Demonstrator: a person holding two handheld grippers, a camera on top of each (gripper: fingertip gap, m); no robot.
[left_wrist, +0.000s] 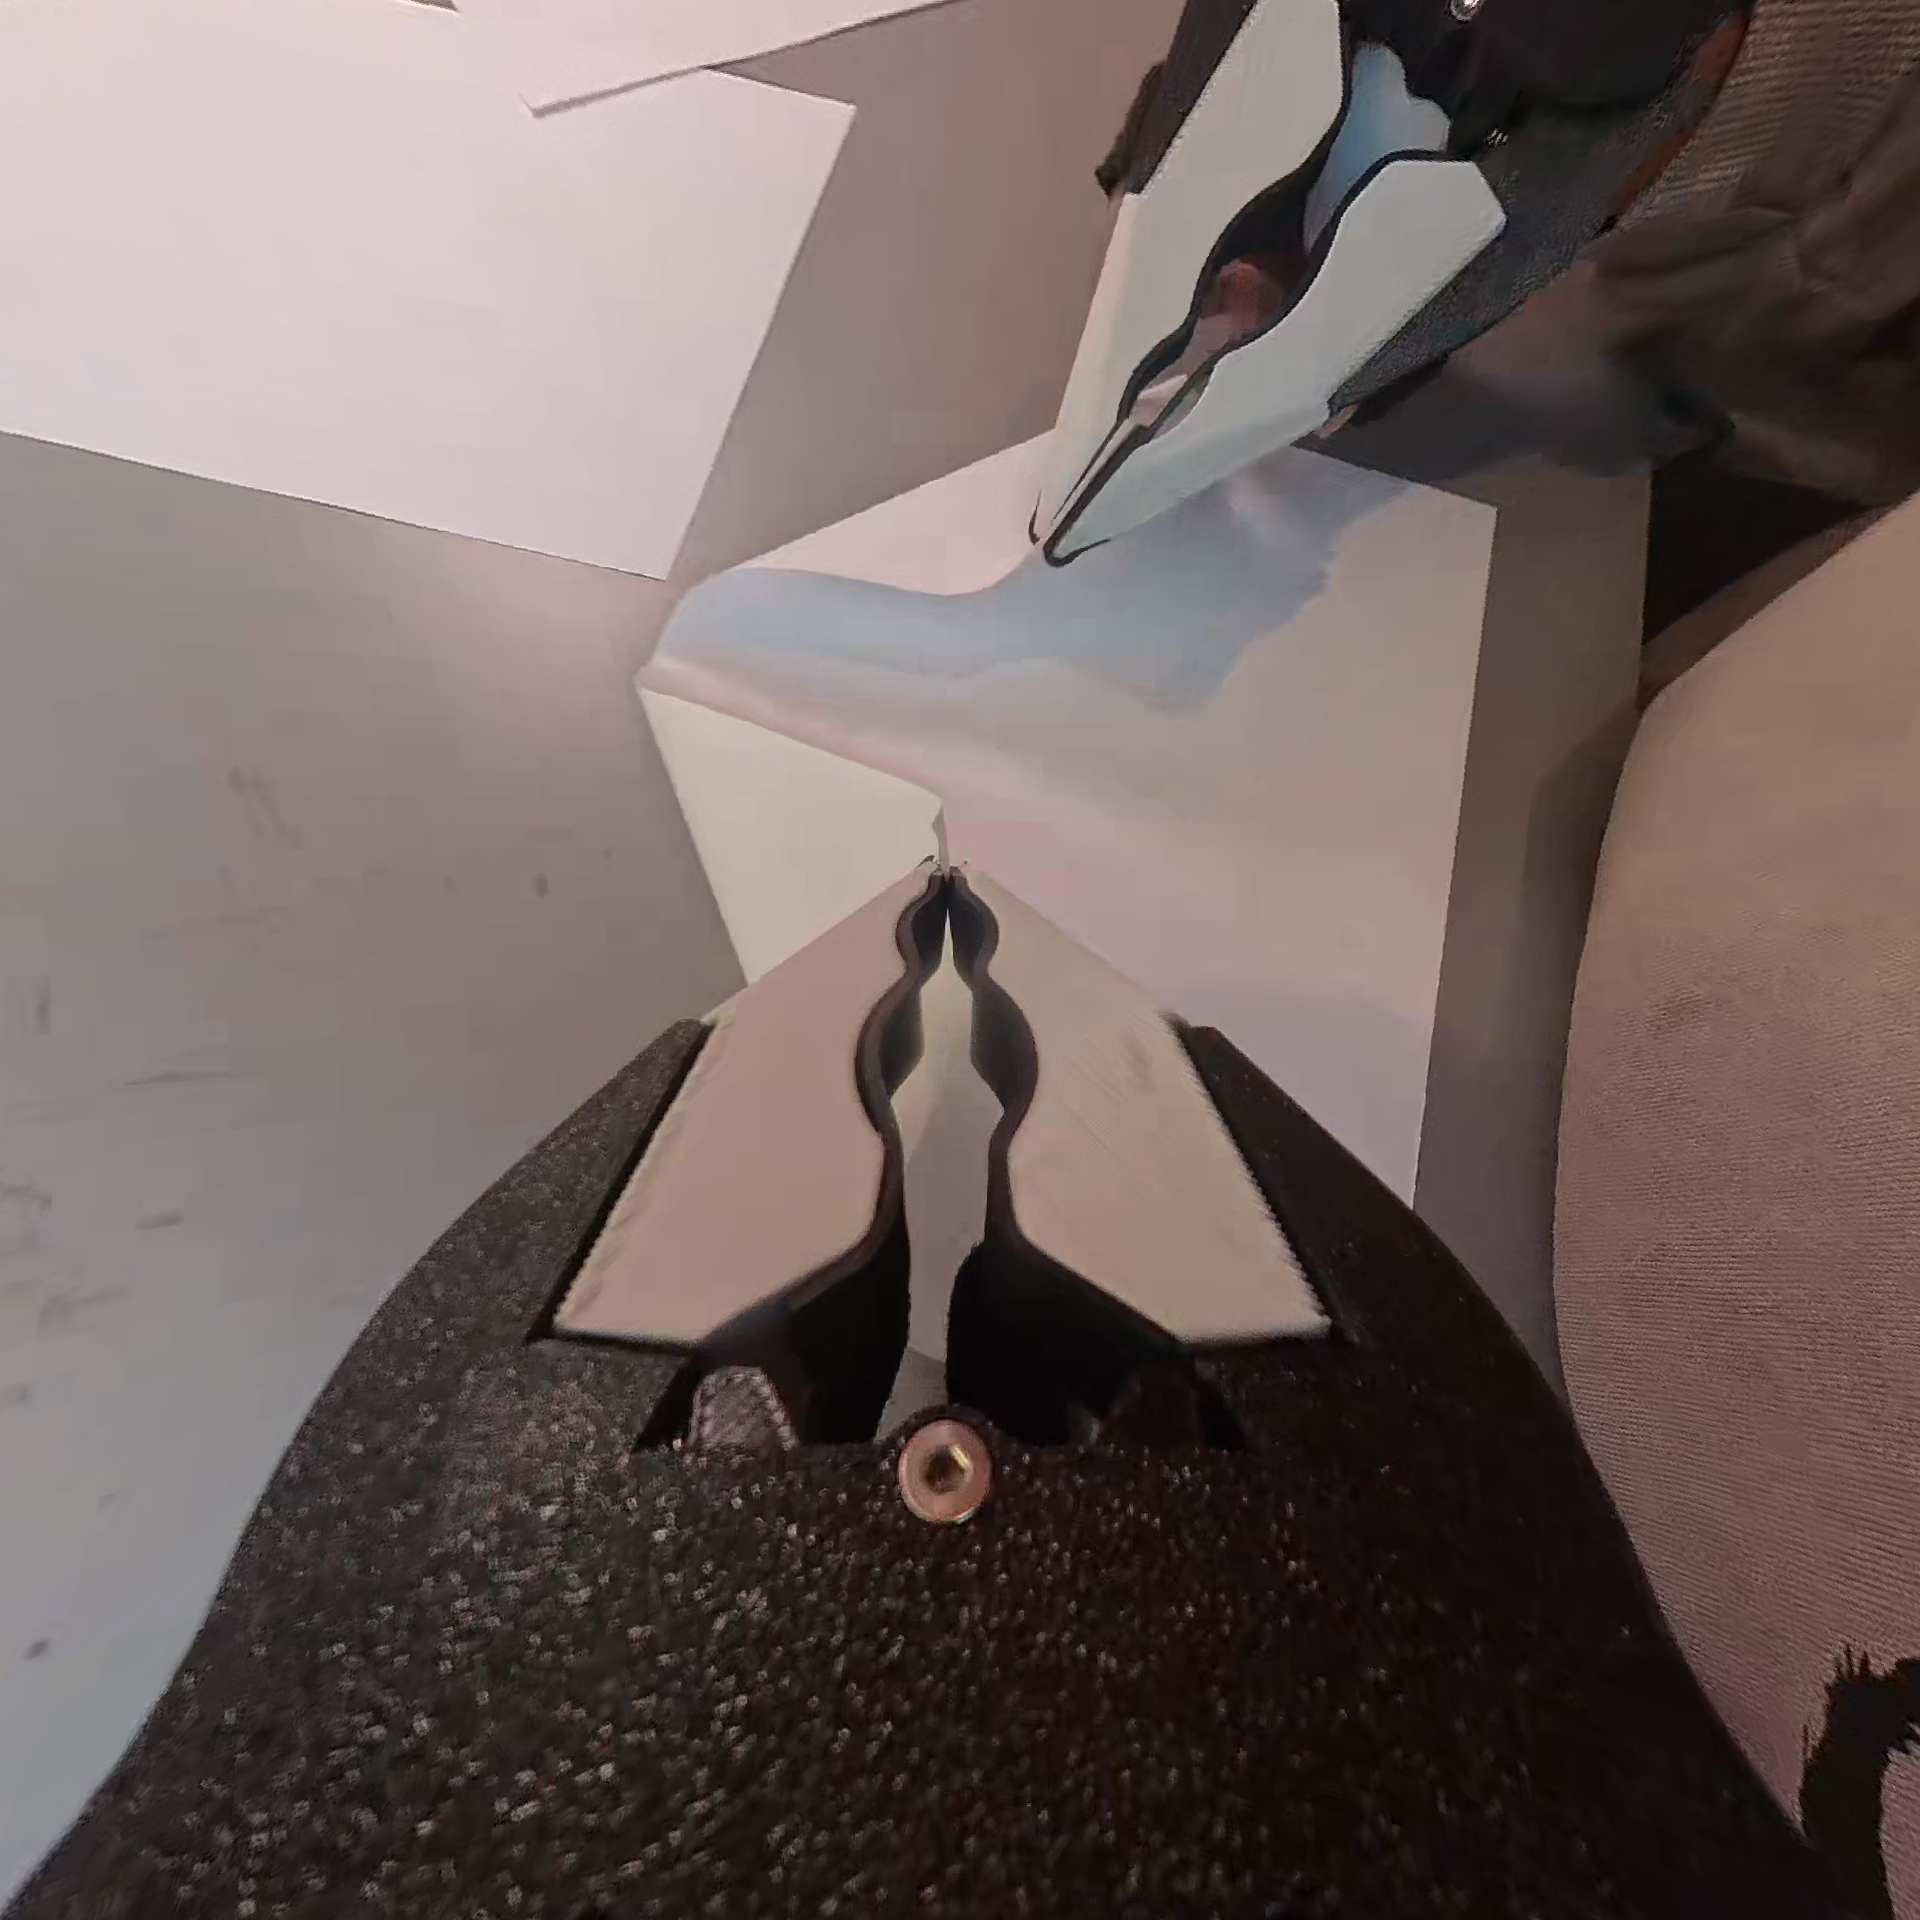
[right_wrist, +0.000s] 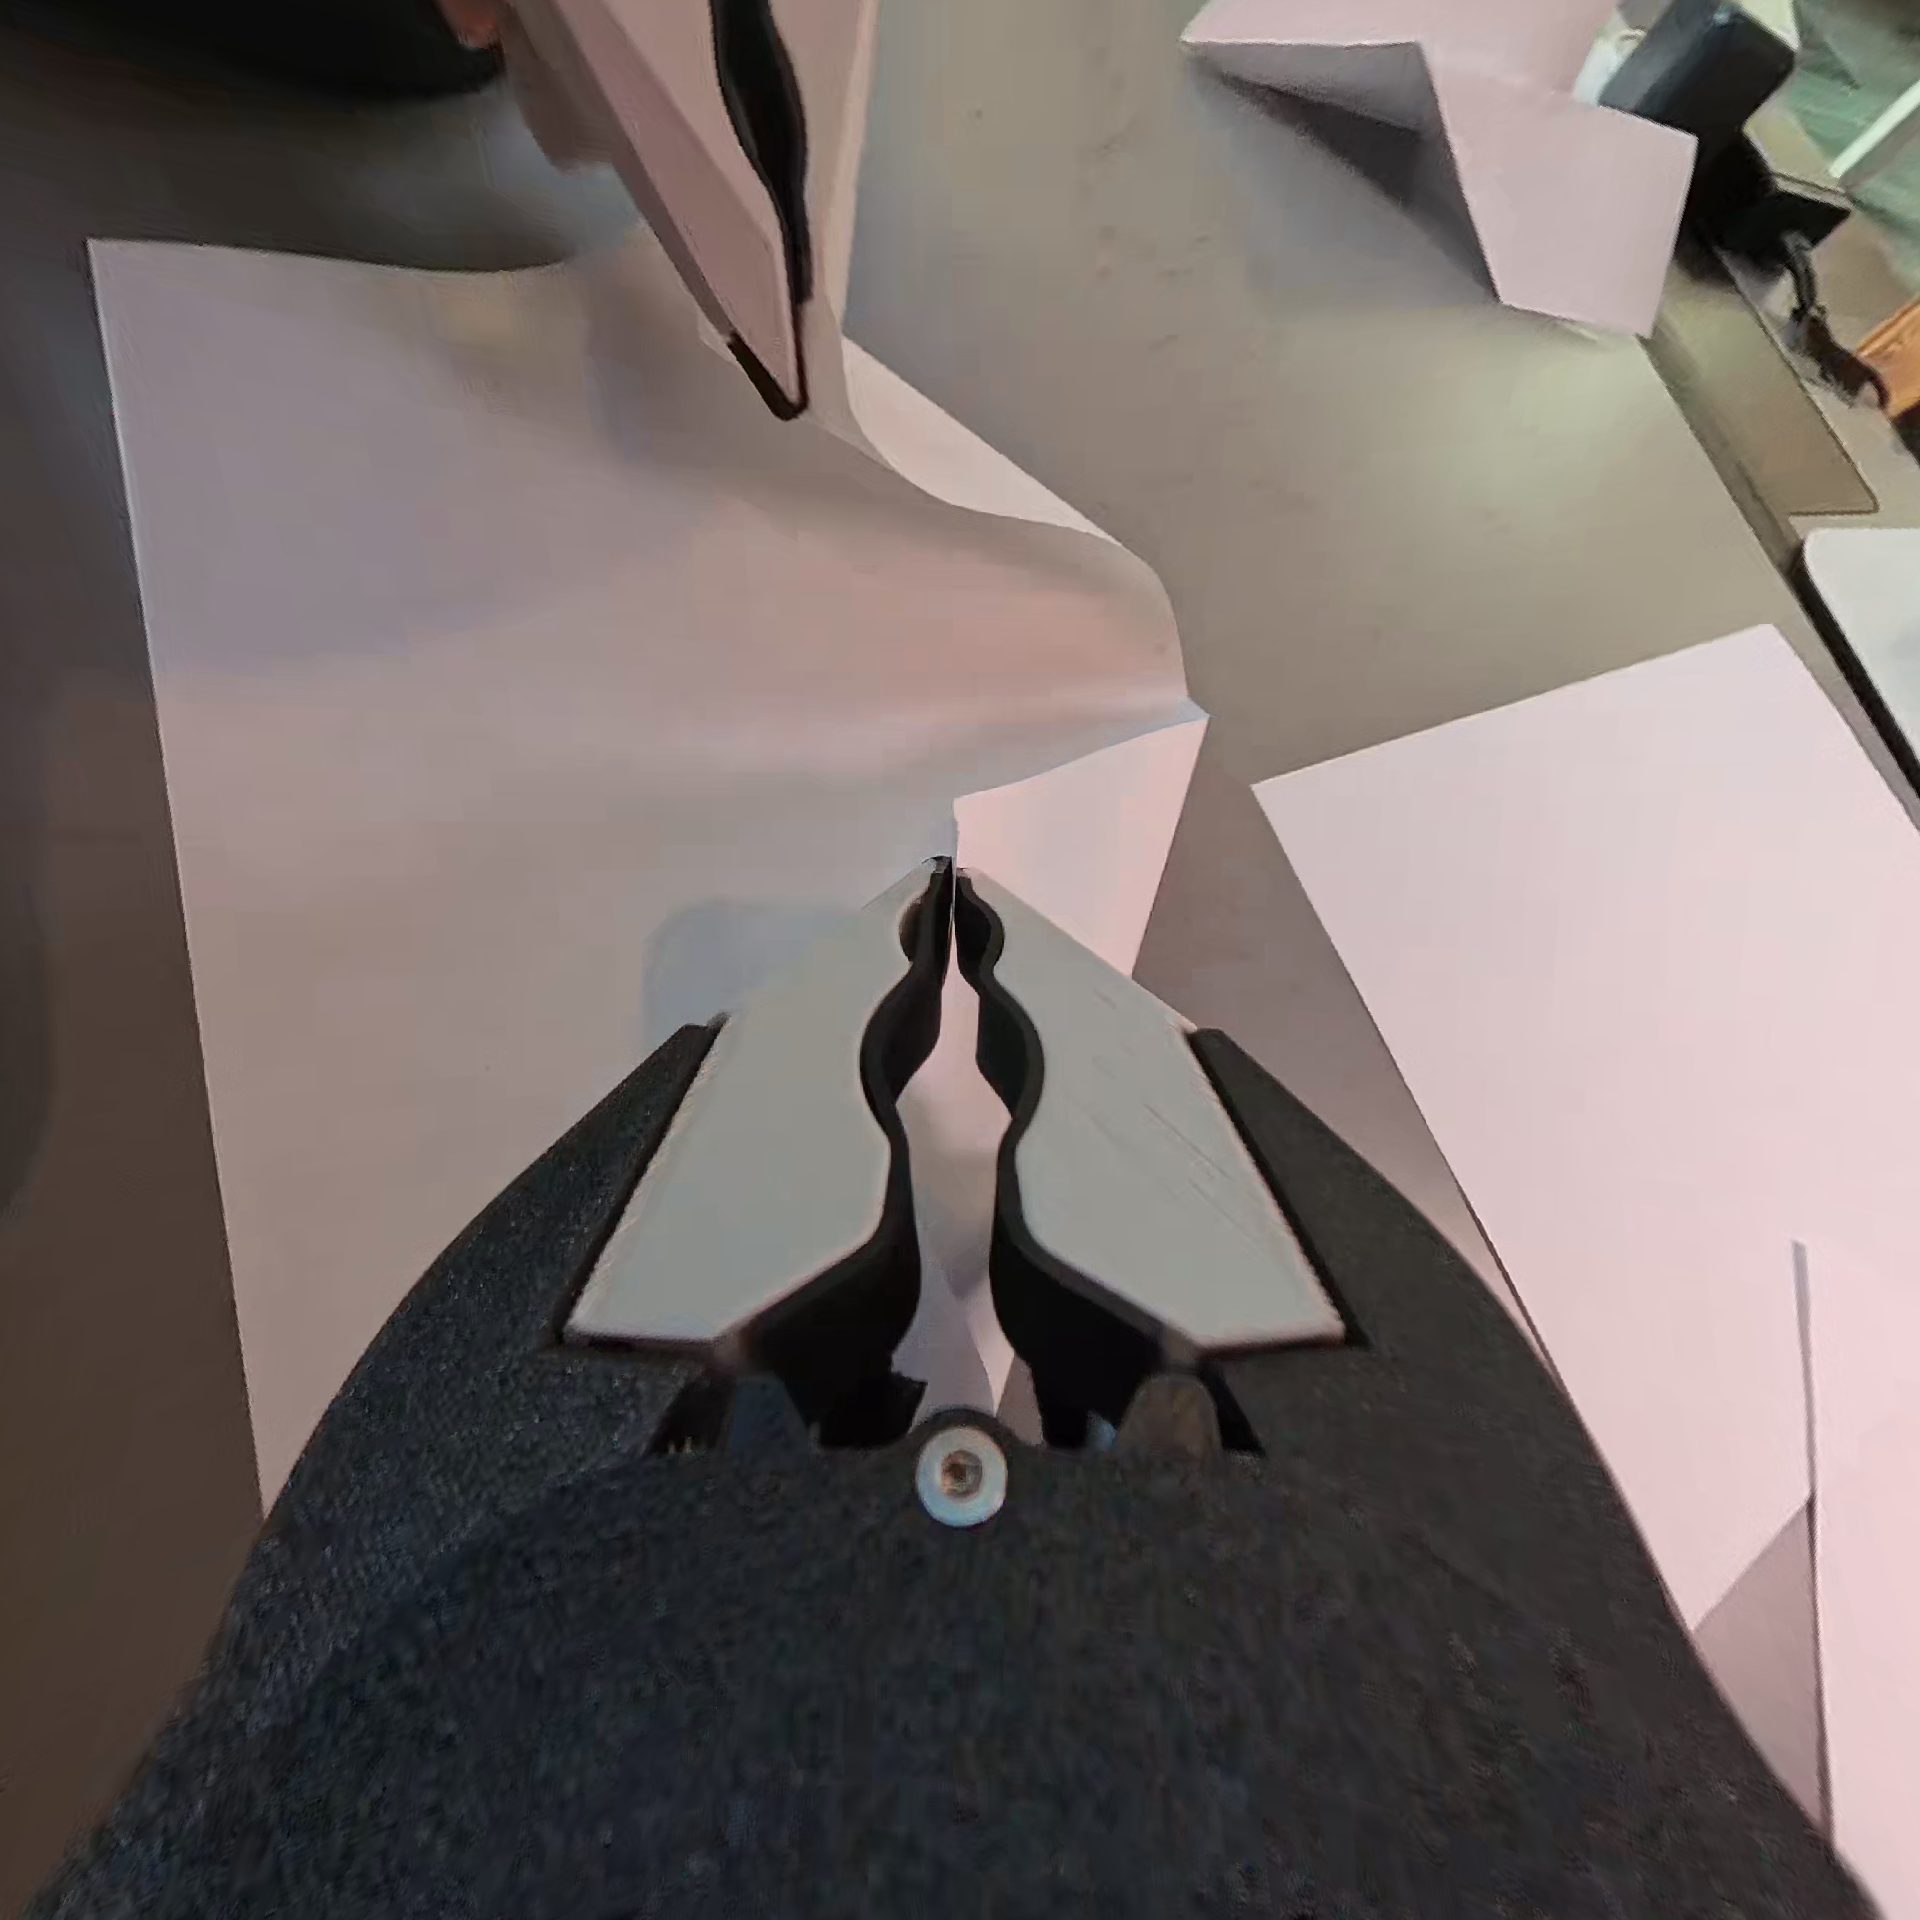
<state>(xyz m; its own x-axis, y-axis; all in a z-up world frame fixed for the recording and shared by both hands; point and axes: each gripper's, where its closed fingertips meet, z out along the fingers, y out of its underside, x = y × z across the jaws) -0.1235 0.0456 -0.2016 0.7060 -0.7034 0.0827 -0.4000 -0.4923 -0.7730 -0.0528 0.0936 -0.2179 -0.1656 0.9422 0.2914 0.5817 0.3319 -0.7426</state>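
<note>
A white sheet of paper (left_wrist: 1195, 748) lies on the grey table (left_wrist: 260, 935), its edge lifted and buckled between both grippers. My left gripper (left_wrist: 945, 878) is shut on one corner of the lifted edge. The right gripper (left_wrist: 1055, 545) shows farther off in the left wrist view, shut on the same sheet. In the right wrist view my right gripper (right_wrist: 948, 873) is shut on a folded-up corner of the sheet (right_wrist: 520, 623), and the left gripper (right_wrist: 784, 400) pinches the far part of that raised edge. The rest of the sheet lies flat.
Other white sheets lie flat on the table (left_wrist: 364, 291) (right_wrist: 1558, 987). A folded or crumpled white sheet (right_wrist: 1475, 177) sits at the far right. A black device (right_wrist: 1704, 73) stands beyond the table's edge. A person's beige sleeve (left_wrist: 1766, 1143) fills the right side. The grippers' ends are close to 10 centimeters from one another.
</note>
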